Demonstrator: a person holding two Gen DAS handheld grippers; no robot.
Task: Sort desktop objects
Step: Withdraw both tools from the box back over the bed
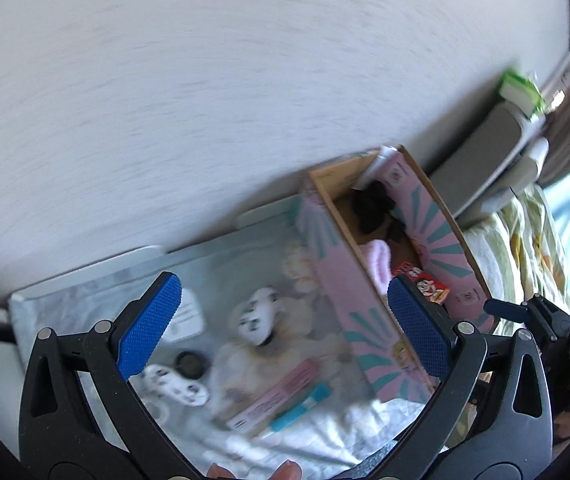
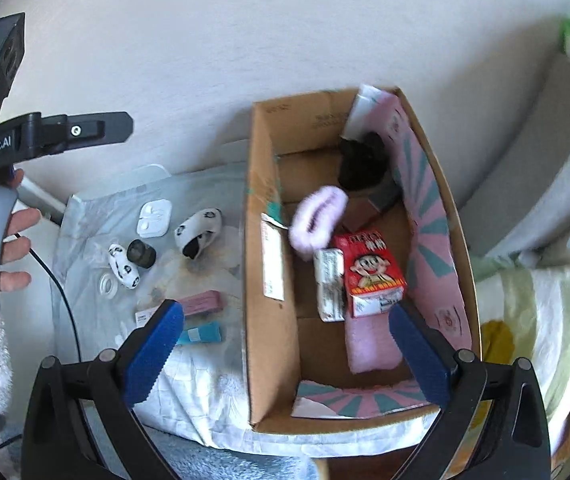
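Observation:
My right gripper (image 2: 285, 352) is open and holds nothing, hovering over the near end of a cardboard box (image 2: 269, 320). Inside the box are a blurred fluffy pink item (image 2: 317, 220), a red cartoon carton (image 2: 373, 272), a white packet (image 2: 331, 284) and a black bundle (image 2: 363, 160). My left gripper (image 1: 285, 320) is open and holds nothing above the desk mat. Below it lie a panda-print sock (image 1: 257, 316), a pink flat box (image 1: 277, 396) and a teal tube (image 1: 301, 404). The left wrist view is motion-blurred.
On the mat left of the box lie a white earphone case (image 2: 154, 218), a second panda sock (image 2: 123, 266), a black cap (image 2: 141, 254) and a tape ring (image 2: 106, 283). A white wall runs behind. A floral blanket (image 2: 545, 320) lies to the right.

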